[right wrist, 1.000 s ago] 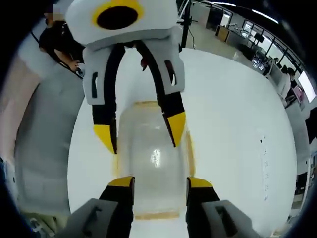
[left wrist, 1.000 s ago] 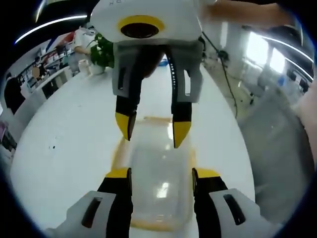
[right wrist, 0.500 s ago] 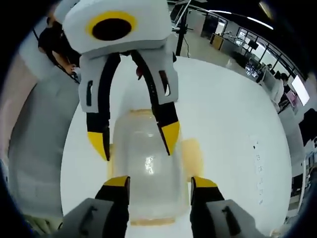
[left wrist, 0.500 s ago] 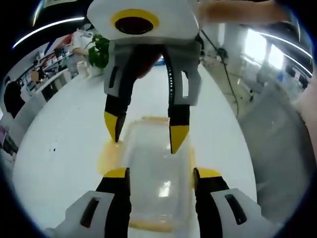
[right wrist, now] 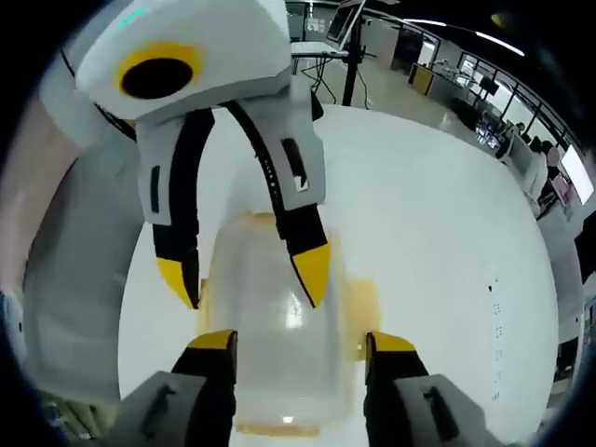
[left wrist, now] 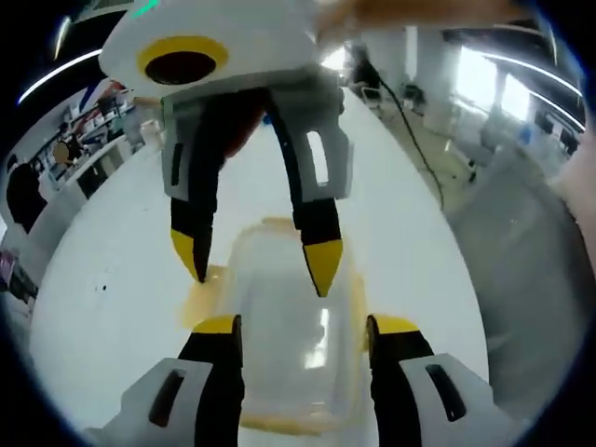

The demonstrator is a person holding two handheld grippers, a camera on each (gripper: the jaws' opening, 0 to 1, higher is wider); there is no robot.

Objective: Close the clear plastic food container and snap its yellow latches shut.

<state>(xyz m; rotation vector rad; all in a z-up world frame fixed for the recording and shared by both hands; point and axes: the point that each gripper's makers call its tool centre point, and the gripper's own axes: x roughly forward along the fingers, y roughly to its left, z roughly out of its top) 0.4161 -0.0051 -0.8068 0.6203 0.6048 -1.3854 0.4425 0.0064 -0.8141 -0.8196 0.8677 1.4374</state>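
A clear plastic food container (left wrist: 298, 358) with its lid on lies lengthwise on the white table (left wrist: 112, 307). My left gripper (left wrist: 303, 328) is open, its jaws spread over the near end of the lid. Facing it, my right gripper (left wrist: 254, 261) hangs open above the far end. One yellow latch (left wrist: 198, 300) sticks out flat from the container's long side. In the right gripper view the container (right wrist: 275, 372) lies under my right gripper (right wrist: 300, 342), the left gripper (right wrist: 246, 276) is open over its far end, and the yellow latch (right wrist: 360, 309) sticks out to the right.
The table edge (left wrist: 447, 270) runs close along the container's side, with grey floor (left wrist: 526, 279) beyond it. Desks and people stand far off (left wrist: 56, 158). A stand with cables (right wrist: 352, 56) rises past the table's far end.
Both views have shifted as the hands tilted. The facing gripper has swung left in each view. The yellow side latch now lies flipped outward from the container.
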